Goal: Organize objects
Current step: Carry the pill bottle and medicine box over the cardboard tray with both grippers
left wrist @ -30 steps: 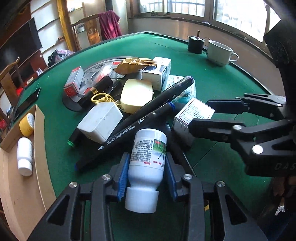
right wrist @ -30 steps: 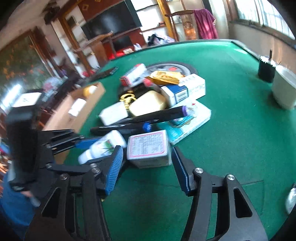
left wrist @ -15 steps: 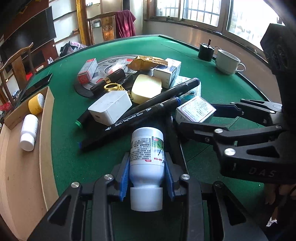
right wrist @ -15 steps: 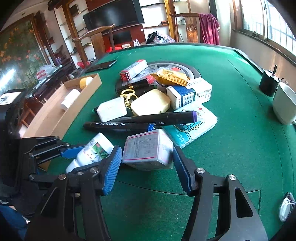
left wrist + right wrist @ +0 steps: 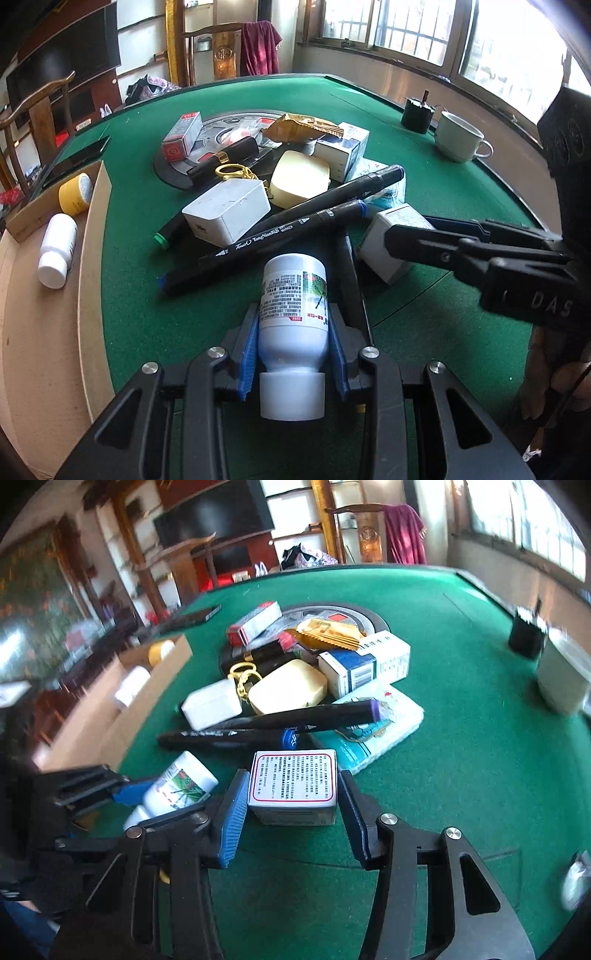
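Note:
My left gripper [image 5: 293, 354] is shut on a white labelled bottle [image 5: 291, 317], cap towards the camera, above the green table [image 5: 461, 192]. The bottle also shows in the right wrist view [image 5: 177, 786]. My right gripper [image 5: 293, 808] has its blue pads on both sides of a small white box with a red-bordered label [image 5: 293, 786]; the pads stand very close to its sides and contact is unclear. The box also shows in the left wrist view [image 5: 391, 243]. Behind lies a pile: black markers [image 5: 295, 232], a white box [image 5: 227, 212], a cream case [image 5: 299, 177].
A cardboard tray [image 5: 96, 236] at the left holds a white bottle [image 5: 57, 249] and a yellow tape roll [image 5: 75, 192]. A white mug [image 5: 458, 136] and a black cup [image 5: 417, 112] stand at the far right. A phone [image 5: 79, 158] lies at the far left.
My left gripper has closed on the bottle and drawn it back and up from the markers. My right gripper's pads have closed in around the small box.

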`<state>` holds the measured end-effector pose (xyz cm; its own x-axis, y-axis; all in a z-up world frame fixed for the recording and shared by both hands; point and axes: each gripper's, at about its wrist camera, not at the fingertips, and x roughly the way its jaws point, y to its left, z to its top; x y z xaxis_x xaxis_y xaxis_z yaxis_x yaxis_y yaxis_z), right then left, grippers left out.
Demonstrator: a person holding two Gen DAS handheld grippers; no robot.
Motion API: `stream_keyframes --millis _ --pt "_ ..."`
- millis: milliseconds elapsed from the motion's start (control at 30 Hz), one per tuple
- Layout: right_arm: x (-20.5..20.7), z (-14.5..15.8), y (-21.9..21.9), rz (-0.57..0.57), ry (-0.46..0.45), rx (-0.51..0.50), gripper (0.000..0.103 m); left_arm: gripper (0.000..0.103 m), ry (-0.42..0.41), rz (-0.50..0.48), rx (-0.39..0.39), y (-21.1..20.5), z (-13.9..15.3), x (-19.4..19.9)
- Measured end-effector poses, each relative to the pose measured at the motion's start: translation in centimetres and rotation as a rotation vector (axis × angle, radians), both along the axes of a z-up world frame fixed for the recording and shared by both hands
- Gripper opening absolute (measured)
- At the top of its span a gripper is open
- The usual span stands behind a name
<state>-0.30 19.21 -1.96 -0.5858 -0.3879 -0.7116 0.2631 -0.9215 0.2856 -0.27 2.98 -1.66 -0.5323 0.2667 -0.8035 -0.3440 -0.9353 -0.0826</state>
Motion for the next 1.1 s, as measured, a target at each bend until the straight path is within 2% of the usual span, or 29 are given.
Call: stream_keyframes --millis 133,300,567,833,933,1100 --pt "0.1 -0.2 1.7 -0.022 -0.009 -0.114 0.047 0.034 -0.012 0.017 0.043 -0.5 0.3 0.0" --pt "0.7 0.4 1.9 -0.016 0.031 -0.165 0.047 0.034 -0.006 0.038 0.082 -1.1 0.8 0.1" --pt "0.3 0.4 2.0 -0.029 0.03 -0.175 0.047 0.034 0.007 0.06 0.107 -3.2 1.4 1.7" --pt "0.0 0.9 1.3 -0.036 0.028 -0.161 0.047 0.034 0.059 0.099 0.206 -6.7 3.8 2.3" --pt "-0.2 2.0 -0.3 0.001 0.029 -0.171 0.047 0.034 0.085 0.123 0.228 -8.5 4.7 2.7" --pt "0.0 4.9 -4.1 0.083 0.069 -0.13 0.047 0.034 0.133 0.2 0.27 -12.3 5.8 3.1"
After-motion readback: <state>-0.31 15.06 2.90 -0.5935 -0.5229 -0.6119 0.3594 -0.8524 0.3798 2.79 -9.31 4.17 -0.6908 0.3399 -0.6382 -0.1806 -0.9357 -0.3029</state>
